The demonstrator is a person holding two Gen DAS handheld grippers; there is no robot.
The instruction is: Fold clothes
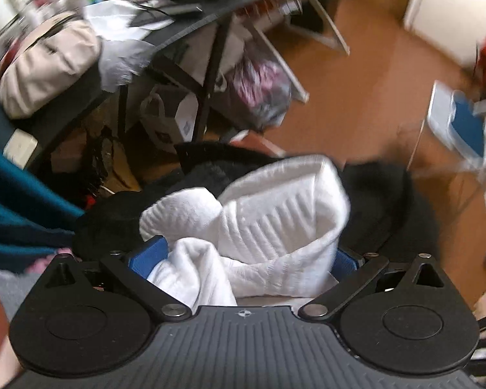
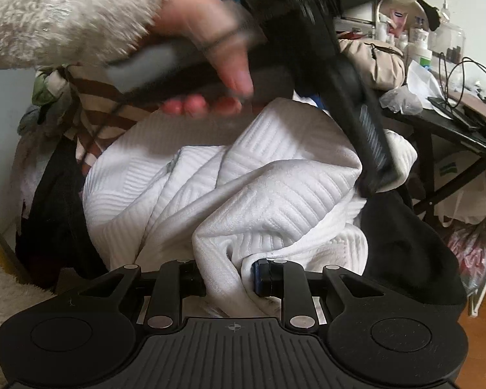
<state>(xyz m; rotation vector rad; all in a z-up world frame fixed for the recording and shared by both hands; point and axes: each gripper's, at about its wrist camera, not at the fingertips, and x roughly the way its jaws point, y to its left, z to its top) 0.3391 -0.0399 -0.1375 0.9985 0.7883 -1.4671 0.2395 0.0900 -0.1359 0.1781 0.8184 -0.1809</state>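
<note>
a white quilted garment (image 2: pixel 243 194) is lying bunched on dark clothes (image 2: pixel 405 253). the right gripper (image 2: pixel 230 275) is pinching a fold of it; the left gripper (image 1: pixel 243 259) is standing wide apart with the cloth bunched between its blue pads (image 1: pixel 149 254). a hand (image 2: pixel 207 48) is holding the left tool.

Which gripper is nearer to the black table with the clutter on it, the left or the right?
Cannot tell. Both the left gripper and the right gripper are in the white cloth, away from the black table.
</note>
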